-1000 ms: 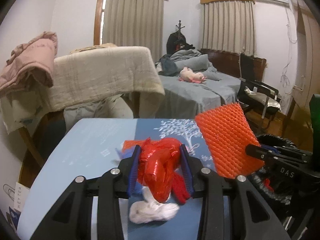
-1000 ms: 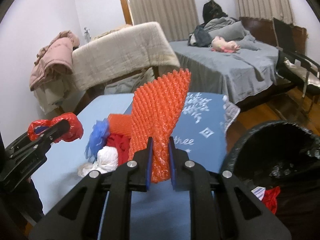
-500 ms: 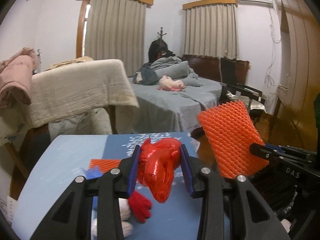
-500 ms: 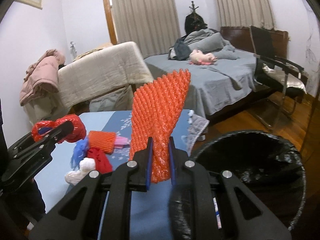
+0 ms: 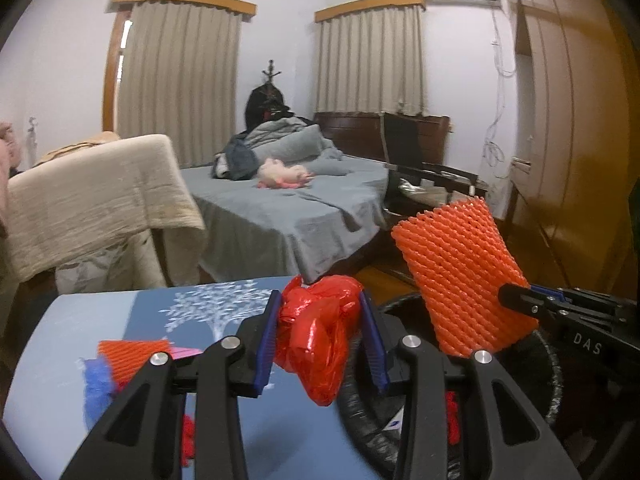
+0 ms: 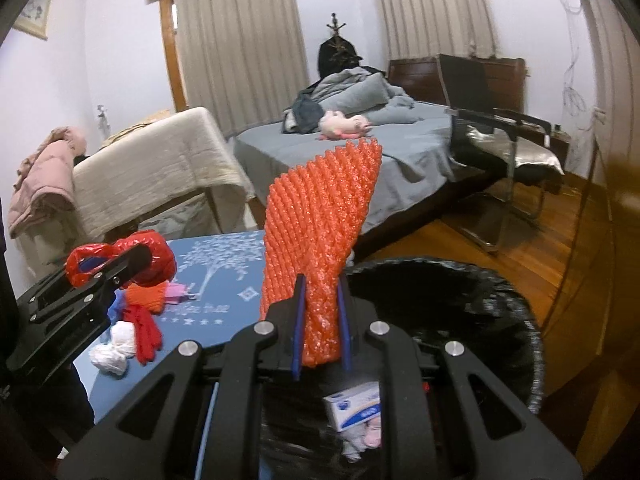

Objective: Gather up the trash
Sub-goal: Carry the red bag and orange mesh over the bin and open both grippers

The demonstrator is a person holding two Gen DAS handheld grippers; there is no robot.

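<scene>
Trash in both grippers. Crumpled red plastic bag (image 5: 320,332) sits squeezed between the blue-padded fingers of the left gripper (image 5: 322,336), jaws closed onto it at a middling gap; bag bulges above the pads and hangs in a point below them. From the right wrist view the same bag (image 6: 150,256) shows at the left gripper's tip, above the table edge nearest the bin.

Orange foam mesh fruit sleeve (image 6: 316,240) stands upright from the right gripper (image 6: 320,332), lower end pinched flat between narrow jaws, upper end flaring wide. Sleeve and gripper sit above the black-lined round trash bin (image 6: 516,312). Inside the bin: a small blue-and-white carton (image 6: 354,404).

Beside the bin, the blue table with a white tree print (image 6: 224,276). On it, away from the bin: a second orange mesh piece (image 6: 146,296), red rag (image 6: 144,332), white wadded tissue (image 6: 114,350), bit of blue plastic (image 5: 96,384). Beyond the bin: grey-sheeted bed (image 6: 400,152) with a pink soft toy (image 6: 344,124), and a black chair (image 6: 500,120).
</scene>
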